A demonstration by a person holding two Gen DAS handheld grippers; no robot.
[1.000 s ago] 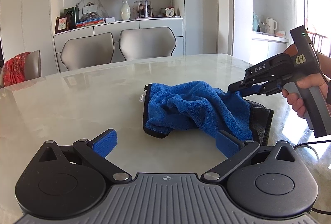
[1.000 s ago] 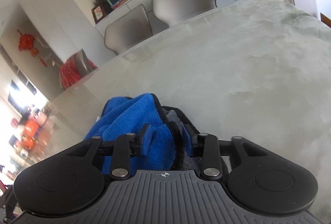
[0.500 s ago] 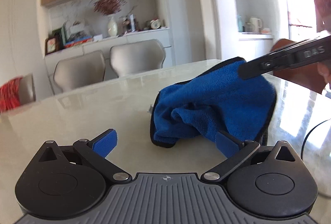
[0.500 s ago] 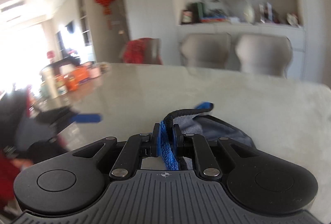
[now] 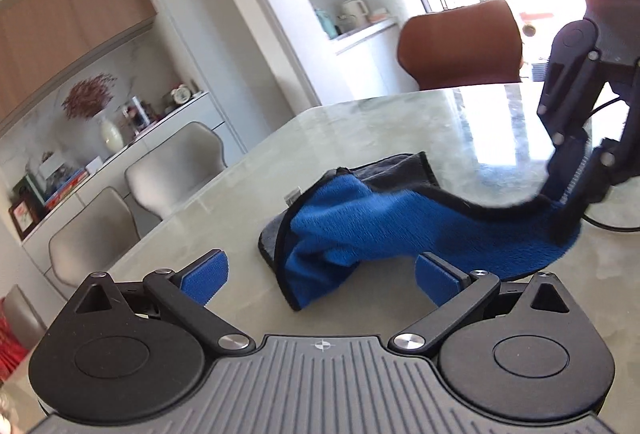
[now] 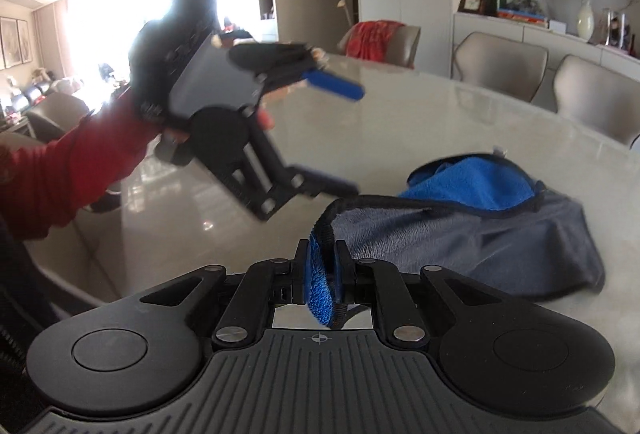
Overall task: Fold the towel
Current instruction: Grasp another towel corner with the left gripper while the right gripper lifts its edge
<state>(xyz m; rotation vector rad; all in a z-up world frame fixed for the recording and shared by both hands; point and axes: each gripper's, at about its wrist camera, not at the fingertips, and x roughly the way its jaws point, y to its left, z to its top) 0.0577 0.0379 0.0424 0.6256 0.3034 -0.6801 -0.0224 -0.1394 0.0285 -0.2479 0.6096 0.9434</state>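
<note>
A blue and grey towel point(image 5: 360, 230) with black trim lies crumpled on the marble table point(image 5: 380, 125). My right gripper point(image 6: 324, 274) is shut on a corner of the towel point(image 6: 460, 234) and holds that corner above the table, stretching the cloth. It shows at the right of the left wrist view point(image 5: 572, 189). My left gripper point(image 5: 320, 274) is open and empty, just short of the towel's near end. It also shows in the right wrist view point(image 6: 344, 137), hovering open to the left of the towel.
Two beige chairs point(image 5: 176, 169) stand at the table's far side and a brown chair point(image 5: 460, 45) at its right end. A black cable point(image 5: 608, 226) lies on the table at right. A sideboard point(image 6: 532, 29) with a vase stands behind.
My right gripper has pulled the towel corner up and away to the right, spreading the cloth. My left gripper has swung to face more to the right, still open.
</note>
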